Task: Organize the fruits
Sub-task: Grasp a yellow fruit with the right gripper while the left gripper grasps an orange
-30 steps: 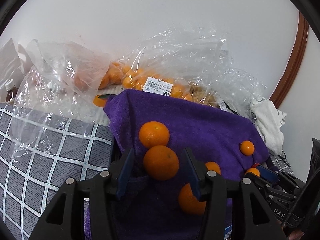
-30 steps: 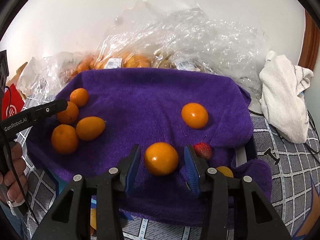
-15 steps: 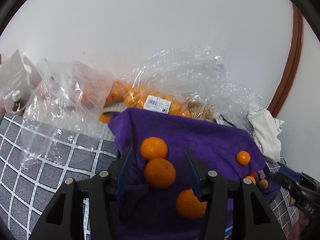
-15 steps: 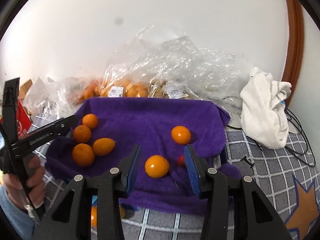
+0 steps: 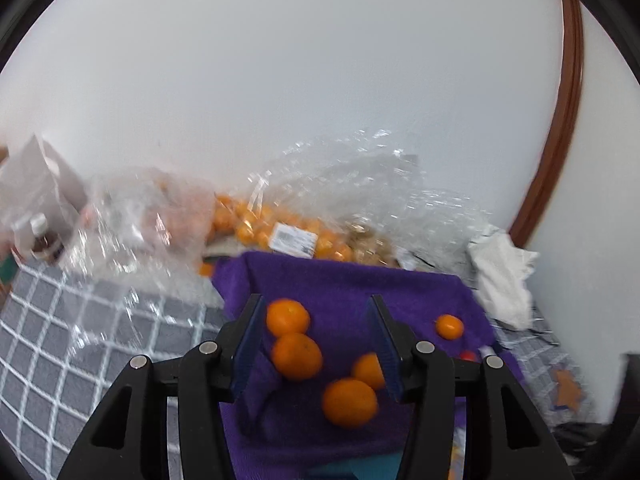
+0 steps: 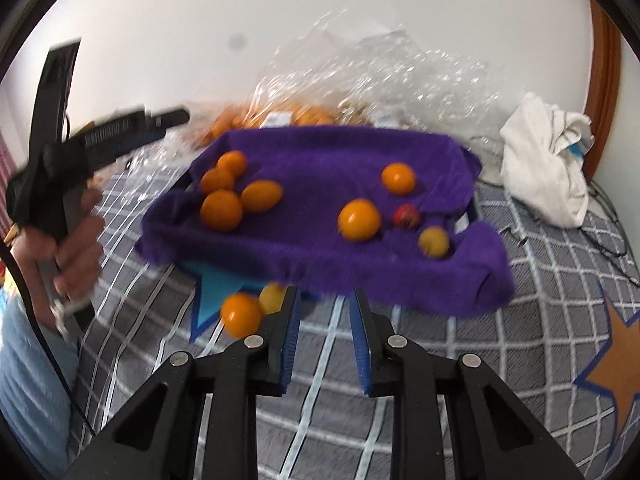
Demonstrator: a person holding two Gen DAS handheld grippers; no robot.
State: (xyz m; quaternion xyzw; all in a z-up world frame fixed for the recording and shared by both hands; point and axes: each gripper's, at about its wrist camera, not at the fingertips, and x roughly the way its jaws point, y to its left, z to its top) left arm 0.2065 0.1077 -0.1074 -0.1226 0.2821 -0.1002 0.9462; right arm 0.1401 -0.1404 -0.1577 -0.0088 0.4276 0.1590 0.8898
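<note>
1. Right wrist view, largest item first: purple towel (image 6: 332, 152) draped over what looks like a shallow tray, sitting on grey checked bedding (image 6: 500, 360). Soft, loose pile; likely to bunch or drag if a fingertip snags it, so best kept out of any pinch.
2. Clear plastic bags (image 6: 372, 76) heaped behind towel against wall, more small orange fruit inside. Thin, crinkly, slippery; poor grip surface.
3. White cloth (image 6: 548, 160) crumpled to right of towel, apart from fruit.
4. Left gripper (image 5: 316, 344): jaws wide apart, nothing clamped; hovering above left-hand fruit cluster. Same tool visible from right wrist, raised in left hand (image 6: 68, 248).
5. Right gripper (image 6: 324, 328): jaws parted moderately, empty, low over bedding just short of towel's near edge.
6. Mandarins (image 6: 221, 210), four grouped at towel's left end, touching or nearly so. Judged light, round, thin-skinned, prone to rolling. Grip across widest part, gentle pressure, to avoid bruising.
7. Glossy orange fruit (image 6: 359, 219) mid-right on towel, second one (image 6: 398, 178) behind it. Smooth skin, probably slippery.
8. Two fruits off towel on bedding: orange one (image 6: 240, 314), yellower one (image 6: 273, 298) beside it, just left of right gripper's fingertip.
9. Small yellow fruit (image 6: 434, 241) at towel's near-right fold.
10. Small red fruit (image 6: 406, 216), blurred; possibly soft and easily crushed.
</note>
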